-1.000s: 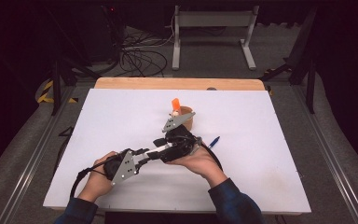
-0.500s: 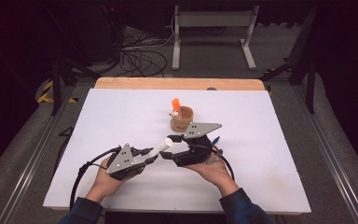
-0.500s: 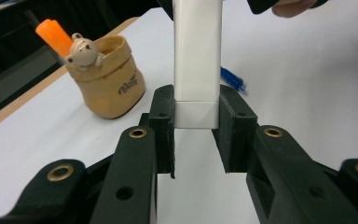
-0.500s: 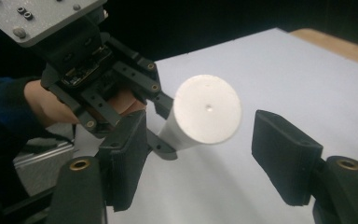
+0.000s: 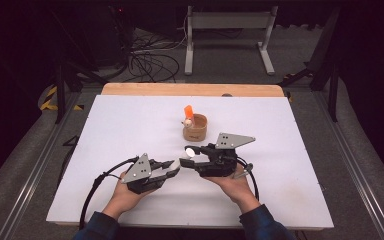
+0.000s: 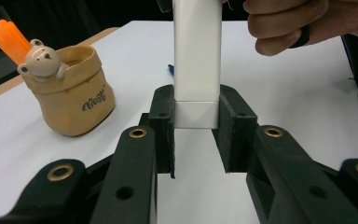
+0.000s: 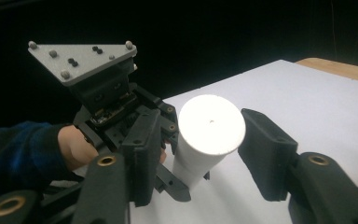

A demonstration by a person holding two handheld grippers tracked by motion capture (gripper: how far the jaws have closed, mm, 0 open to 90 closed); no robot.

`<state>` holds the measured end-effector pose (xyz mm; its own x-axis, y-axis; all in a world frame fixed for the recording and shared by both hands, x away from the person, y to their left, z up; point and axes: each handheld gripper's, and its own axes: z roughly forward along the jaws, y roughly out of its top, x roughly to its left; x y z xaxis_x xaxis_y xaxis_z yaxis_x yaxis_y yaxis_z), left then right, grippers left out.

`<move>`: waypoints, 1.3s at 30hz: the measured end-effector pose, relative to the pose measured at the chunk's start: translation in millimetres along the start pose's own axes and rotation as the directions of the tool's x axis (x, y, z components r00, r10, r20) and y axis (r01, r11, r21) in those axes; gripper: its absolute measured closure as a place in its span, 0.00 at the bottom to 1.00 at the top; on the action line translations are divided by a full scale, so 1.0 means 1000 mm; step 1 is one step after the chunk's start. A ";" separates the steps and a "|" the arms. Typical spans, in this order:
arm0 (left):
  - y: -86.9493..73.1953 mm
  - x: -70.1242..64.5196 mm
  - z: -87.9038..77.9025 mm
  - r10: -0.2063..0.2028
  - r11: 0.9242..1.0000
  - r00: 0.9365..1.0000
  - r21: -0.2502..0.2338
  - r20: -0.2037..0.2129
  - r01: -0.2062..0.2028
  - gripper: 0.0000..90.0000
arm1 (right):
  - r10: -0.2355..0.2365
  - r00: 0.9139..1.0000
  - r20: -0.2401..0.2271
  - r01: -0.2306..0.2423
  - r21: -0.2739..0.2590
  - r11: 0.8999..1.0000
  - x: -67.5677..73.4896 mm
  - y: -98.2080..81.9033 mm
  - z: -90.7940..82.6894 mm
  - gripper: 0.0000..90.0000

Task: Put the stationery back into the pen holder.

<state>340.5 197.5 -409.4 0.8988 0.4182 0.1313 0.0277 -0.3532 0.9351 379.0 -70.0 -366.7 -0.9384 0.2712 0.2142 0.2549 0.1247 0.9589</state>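
Observation:
A white tube (image 6: 196, 65) runs between my two grippers, above the table's near middle. My left gripper (image 6: 196, 135) is shut on its flat end; from above it (image 5: 171, 168) points right. The tube's round cap (image 7: 212, 123) faces the right gripper view and sits between the jaws of my right gripper (image 7: 205, 140). Those jaws have just been closing. One pad is at the cap's edge and a thin gap shows on the other side. In the high view my right gripper (image 5: 187, 156) points left at the tube (image 5: 184, 162).
A tan pouch-shaped pot (image 5: 195, 131) with a small bear figure (image 6: 39, 58) and an orange stick (image 5: 188, 111) stands just beyond the grippers. A blue pen (image 6: 171, 70) lies by the right hand. The white board (image 5: 290, 130) ends at a wooden strip (image 5: 145, 89) at the back.
My right gripper has come away from the pot, toward the person and to the right, and now faces the left gripper. The left gripper has hardly moved and keeps its grip.

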 end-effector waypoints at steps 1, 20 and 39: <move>-0.001 -0.001 0.001 -0.013 1.000 1.000 -0.001 0.007 0.013 0.79 | 0.003 1.000 -0.004 -0.003 0.000 1.000 0.000 0.000 0.000 0.61; 0.000 -0.002 0.004 -0.010 1.000 1.000 0.009 -0.014 0.010 0.70 | 0.003 0.999 0.051 -0.003 -0.002 1.000 0.001 -0.001 0.003 0.73; 0.005 0.010 -0.008 -0.102 0.995 0.982 -0.006 -0.162 0.103 0.24 | -0.126 0.947 0.297 0.114 0.057 0.992 -0.006 0.032 -0.022 0.73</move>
<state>346.2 206.4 -401.3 0.8087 0.5819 0.0864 0.1171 -0.3032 0.9457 387.8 -88.9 -333.5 -0.8510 0.5245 0.0270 0.1592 0.2085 0.9650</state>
